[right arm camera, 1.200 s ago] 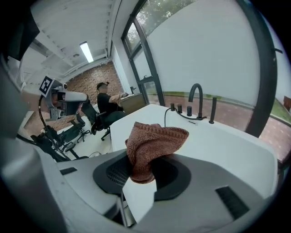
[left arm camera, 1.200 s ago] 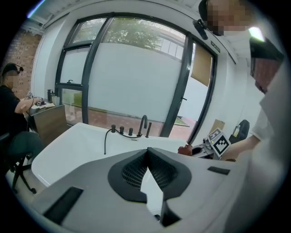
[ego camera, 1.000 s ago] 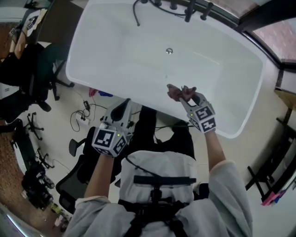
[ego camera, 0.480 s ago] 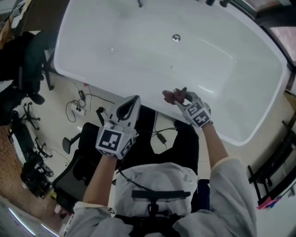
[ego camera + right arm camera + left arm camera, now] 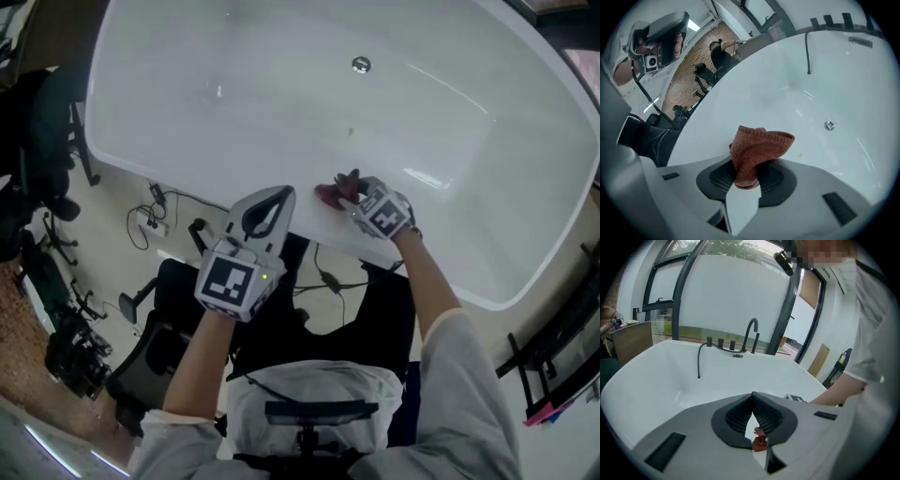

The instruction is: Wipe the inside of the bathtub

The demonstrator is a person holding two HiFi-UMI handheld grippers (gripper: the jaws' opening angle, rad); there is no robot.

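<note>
Head view: our right gripper (image 5: 354, 193) clamps a cloth (image 5: 330, 195) at the bathtub (image 5: 281, 103) rim; our left gripper (image 5: 272, 194) is closed and empty. Next we reach inside to wipe.

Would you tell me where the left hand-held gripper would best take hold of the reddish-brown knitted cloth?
Probably its loose folded end: the reddish-brown knitted cloth is pinched at one end by the right hand-held gripper, and the rest sticks out free toward the left hand-held gripper, so approach from the person's left.
</note>
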